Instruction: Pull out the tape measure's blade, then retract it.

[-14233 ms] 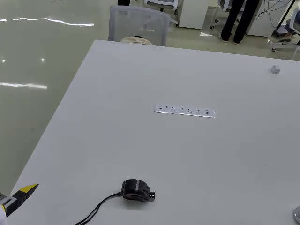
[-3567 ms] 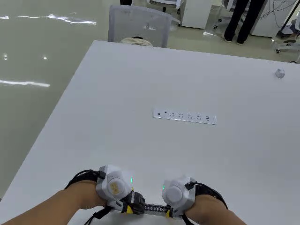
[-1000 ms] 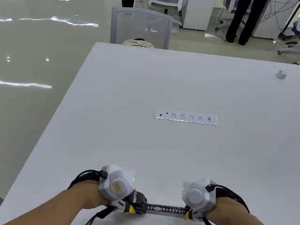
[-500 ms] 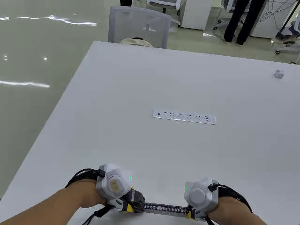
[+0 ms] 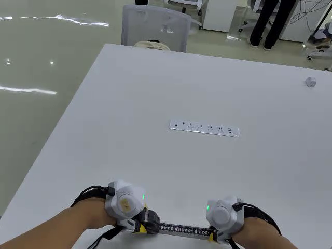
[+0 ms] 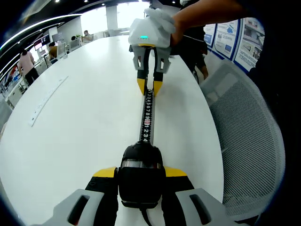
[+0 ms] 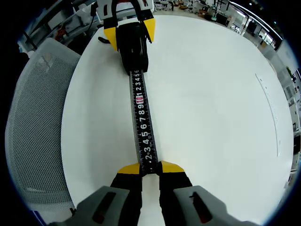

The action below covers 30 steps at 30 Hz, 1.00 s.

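- At the near left of the white flat-topped table [image 5: 129, 104], the left gripper [image 5: 145, 227], white-bodied with yellow-tipped black jaws, was held low by the table's front edge.
- Its jaws were clenched on the black, rounded plastic tape measure case [image 6: 141, 176]. One yellow tip was pressed to each side of the case, as shown in the left gripper view.
- From the mouth of the tape measure case, the pale metal blade [image 7: 142, 122], printed with black numerals and a red mark at ten, was drawn out straight to the right. It was stretched along the table top close to the front edge, though whether it touched the surface could not be told.
- Over to the right, the blade's free end was pinched between the jaws of the right gripper [image 7: 150, 168], which were closed tight just past the numeral two.
- The two grippers were pointed at each other, joined by the taut length of blade.
- Behind the table's far edge, a grey mesh-backed chair [image 5: 155, 26] was parked.
- Near mid-table, a long, flat white power strip [image 5: 204, 128] was laid well apart from the grippers.
- At the far right, a small pale grey object [image 5: 310, 81] was seen on the table, too small to be made out.
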Available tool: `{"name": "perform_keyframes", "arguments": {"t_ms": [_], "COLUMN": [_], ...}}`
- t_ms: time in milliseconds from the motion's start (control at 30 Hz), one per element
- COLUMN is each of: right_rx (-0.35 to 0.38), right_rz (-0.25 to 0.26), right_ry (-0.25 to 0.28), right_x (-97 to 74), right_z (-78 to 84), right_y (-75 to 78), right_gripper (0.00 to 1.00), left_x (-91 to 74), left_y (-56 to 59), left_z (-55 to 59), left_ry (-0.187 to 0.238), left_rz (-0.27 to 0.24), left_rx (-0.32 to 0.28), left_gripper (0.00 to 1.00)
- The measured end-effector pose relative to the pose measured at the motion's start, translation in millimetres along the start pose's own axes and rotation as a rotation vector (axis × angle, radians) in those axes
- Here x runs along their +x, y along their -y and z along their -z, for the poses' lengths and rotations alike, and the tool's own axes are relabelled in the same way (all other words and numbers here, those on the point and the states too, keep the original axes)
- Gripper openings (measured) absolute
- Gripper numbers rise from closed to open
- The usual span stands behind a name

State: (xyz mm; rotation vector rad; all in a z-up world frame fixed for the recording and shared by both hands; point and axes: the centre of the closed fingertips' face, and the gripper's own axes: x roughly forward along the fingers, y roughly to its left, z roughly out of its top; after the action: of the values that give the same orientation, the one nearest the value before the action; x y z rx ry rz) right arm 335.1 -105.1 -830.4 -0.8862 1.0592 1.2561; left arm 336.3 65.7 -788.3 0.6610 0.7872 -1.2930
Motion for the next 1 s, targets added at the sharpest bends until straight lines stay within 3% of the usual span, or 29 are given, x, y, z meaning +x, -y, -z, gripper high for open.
{"name": "perform_keyframes", "arguments": {"t_ms": [1000], "right_rx": [0.012], "right_rz": [0.003], "right_ry": [-0.024], "right_x": [-5.1], "right_z": [14.6], "right_y": [2.2], "right_gripper": [0.12], "left_x": [-0.5], "left_y": [-0.1], "left_z": [-0.7], "left_ry": [0.014], "left_rz": [0.007], "left_rx": [-0.009], "left_gripper": [0.32]}}
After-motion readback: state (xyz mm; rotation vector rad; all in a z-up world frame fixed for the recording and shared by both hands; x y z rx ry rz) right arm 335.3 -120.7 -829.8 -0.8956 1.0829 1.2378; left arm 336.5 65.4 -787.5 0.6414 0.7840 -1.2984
